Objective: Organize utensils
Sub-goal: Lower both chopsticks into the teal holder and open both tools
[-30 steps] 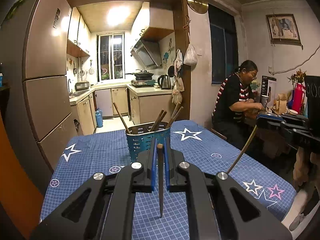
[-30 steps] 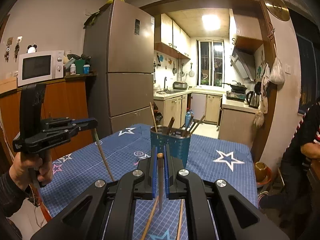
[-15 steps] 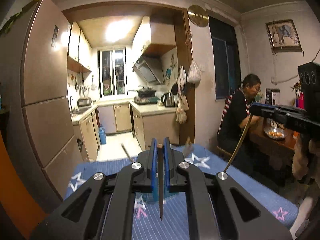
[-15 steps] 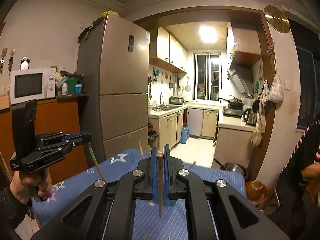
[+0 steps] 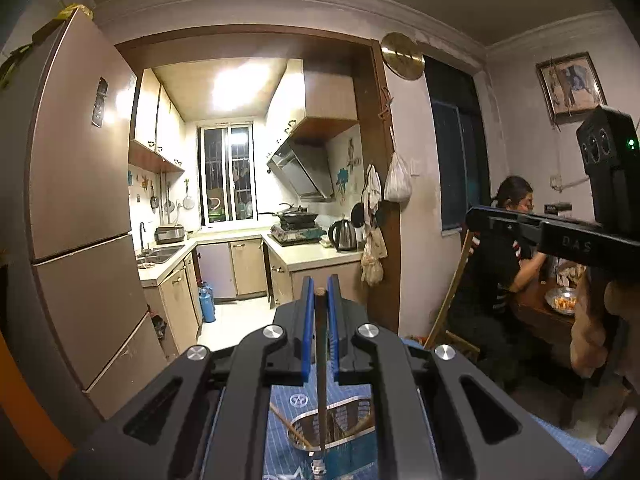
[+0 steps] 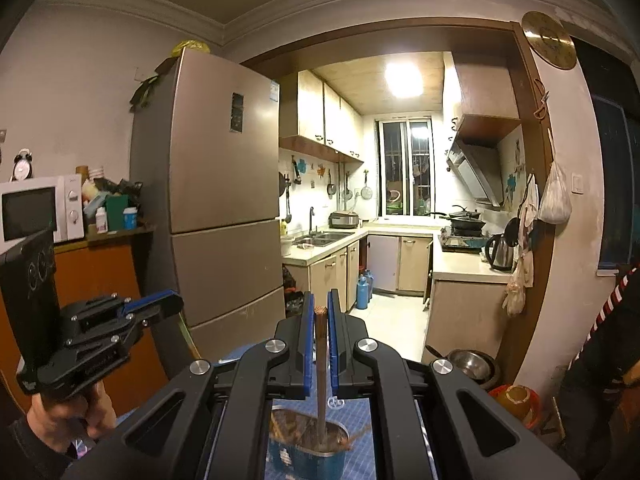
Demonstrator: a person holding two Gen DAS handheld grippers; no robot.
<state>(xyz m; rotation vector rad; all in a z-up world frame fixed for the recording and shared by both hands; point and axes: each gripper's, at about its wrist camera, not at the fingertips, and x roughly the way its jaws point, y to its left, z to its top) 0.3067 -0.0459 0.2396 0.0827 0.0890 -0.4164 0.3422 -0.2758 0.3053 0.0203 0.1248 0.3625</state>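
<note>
While the left wrist view looks down its own fingers, the left gripper pinches a dark chopstick between its blue pads, the stick hanging straight down over the utensil holder. That mesh holder sits on the blue starred cloth of the surface, near and centre, with two other wooden sticks leaning against its rim. Off to the right, the right gripper comes into view, gripping a pale chopstick that slants down toward the surface. Beyond it sits a seated person at another table, well apart. Far left stands the fridge, and the kitchen opens up straight ahead.

Over to the right wrist view: the right gripper has its fingers closed on a brown chopstick, whose lower end dips inside the blue utensil holder directly below. Brown sticks lie inside that holder, blurred. On the left the left gripper is held up by a hand, fingers pressed on a thin stick that drops behind the black frame. A microwave sits far left, the fridge beside it.
</note>
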